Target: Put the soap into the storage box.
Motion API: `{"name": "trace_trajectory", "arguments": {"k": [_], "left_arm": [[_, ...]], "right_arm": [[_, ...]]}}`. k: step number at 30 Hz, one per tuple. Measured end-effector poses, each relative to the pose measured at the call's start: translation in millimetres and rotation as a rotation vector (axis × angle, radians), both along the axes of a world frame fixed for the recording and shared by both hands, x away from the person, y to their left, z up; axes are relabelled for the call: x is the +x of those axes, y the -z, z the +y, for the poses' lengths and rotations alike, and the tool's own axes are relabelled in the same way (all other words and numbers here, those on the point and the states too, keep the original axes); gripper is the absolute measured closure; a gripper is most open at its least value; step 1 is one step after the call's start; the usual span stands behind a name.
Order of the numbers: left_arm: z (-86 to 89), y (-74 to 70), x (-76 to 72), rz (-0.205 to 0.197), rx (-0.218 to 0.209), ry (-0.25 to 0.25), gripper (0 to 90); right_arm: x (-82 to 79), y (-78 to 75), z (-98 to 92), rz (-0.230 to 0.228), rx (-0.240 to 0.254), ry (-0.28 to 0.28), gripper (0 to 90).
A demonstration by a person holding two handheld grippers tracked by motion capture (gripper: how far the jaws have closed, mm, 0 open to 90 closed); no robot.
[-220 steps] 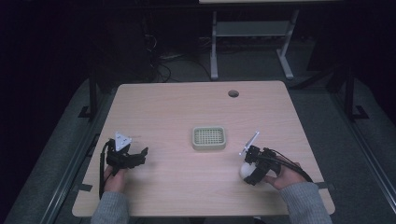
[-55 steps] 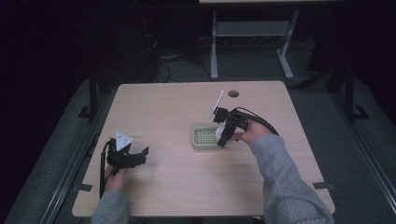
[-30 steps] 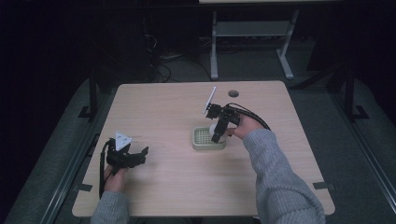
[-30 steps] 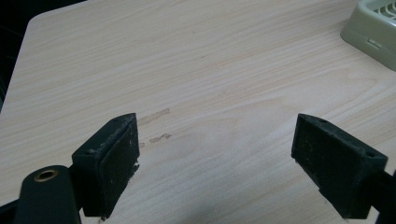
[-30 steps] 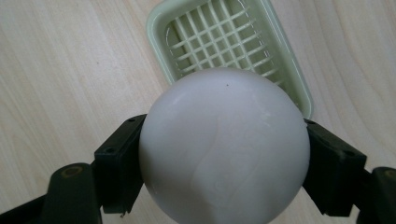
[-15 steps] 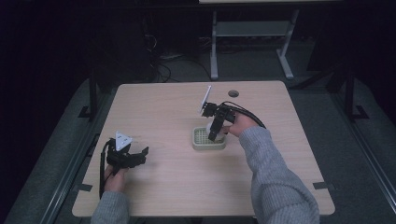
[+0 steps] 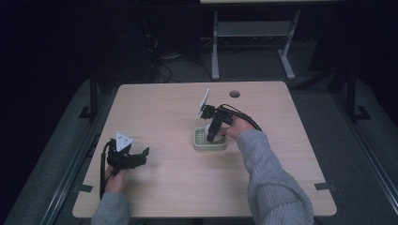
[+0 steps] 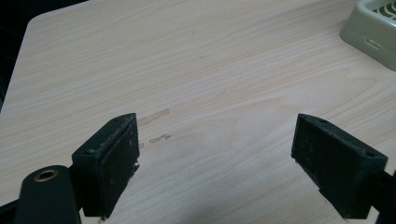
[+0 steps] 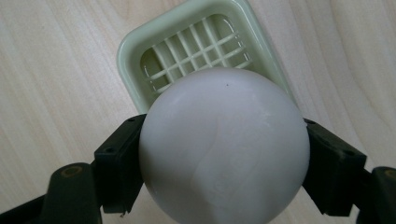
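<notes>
Above the green tray [image 9: 135, 46] at mid-table, the right gripper [image 9: 224, 163] pinches a white ball [image 9: 224, 158] across its widest part; smooth and round, it looks light but slippery. The left gripper [image 8: 224, 154] rests spread at near left. The ball hides the tray's near half.

smooth white ball clamped over a pale green tray

the right gripper [image 9: 224, 172] grips a smooth, round white ball [image 9: 224, 149] between its two black jaws, one pressed to each side. just beyond it lies a pale green plastic tray [image 9: 135, 51] with a grid floor and rounded corners, on a light wood-grain table [image 9: 51, 84].
</notes>
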State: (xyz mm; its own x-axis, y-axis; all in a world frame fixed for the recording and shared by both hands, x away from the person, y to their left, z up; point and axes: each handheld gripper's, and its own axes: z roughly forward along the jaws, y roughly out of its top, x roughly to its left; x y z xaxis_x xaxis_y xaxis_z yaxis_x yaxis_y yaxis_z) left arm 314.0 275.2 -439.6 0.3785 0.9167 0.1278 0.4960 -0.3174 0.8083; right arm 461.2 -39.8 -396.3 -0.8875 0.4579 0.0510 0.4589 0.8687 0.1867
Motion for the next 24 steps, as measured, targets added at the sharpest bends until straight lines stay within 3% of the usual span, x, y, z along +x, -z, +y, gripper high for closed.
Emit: {"name": "trace_trajectory", "arguments": {"k": [24], "left_arm": [[0.9, 0.1, 0.4, 0.000, -0.003, -0.003, 14.9]], "right_arm": [[3.6, 13.2, 9.3, -0.029, 0.000, 0.012, 23.2]]}}
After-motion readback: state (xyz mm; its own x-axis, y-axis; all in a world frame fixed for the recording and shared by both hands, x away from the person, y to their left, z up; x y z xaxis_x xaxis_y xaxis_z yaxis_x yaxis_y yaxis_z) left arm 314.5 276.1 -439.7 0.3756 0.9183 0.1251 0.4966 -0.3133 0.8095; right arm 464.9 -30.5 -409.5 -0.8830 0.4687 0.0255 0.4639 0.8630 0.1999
